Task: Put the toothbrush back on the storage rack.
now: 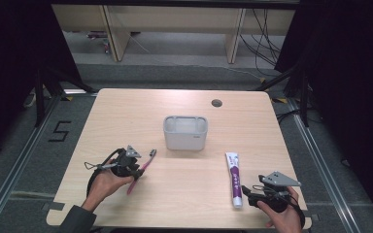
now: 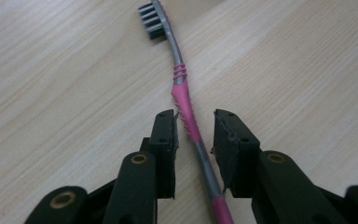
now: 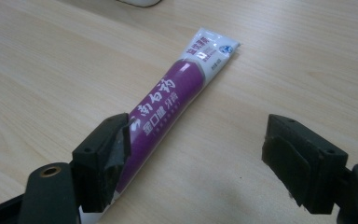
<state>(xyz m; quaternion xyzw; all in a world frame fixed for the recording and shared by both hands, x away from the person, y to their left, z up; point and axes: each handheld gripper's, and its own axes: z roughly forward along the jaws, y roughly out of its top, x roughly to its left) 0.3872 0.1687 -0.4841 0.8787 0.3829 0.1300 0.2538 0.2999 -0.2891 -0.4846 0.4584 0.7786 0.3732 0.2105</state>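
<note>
Right tool [image 1: 250, 194] wide beside toothpaste [image 1: 233, 178], left tool [image 1: 137, 171] narrow around toothbrush [image 1: 143, 169], contents of grey bin [image 1: 185, 140] unclear.

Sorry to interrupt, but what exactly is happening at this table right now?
A person works two handheld grippers at a wooden table. The left gripper has its jaws around a pink toothbrush, not yet clamped. The right gripper is open beside a purple toothpaste tube. A white bin waits mid-table.

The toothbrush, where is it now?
In the high view the toothbrush lies on the table's left side, between the left gripper's jaws, left of the white basket.
</note>
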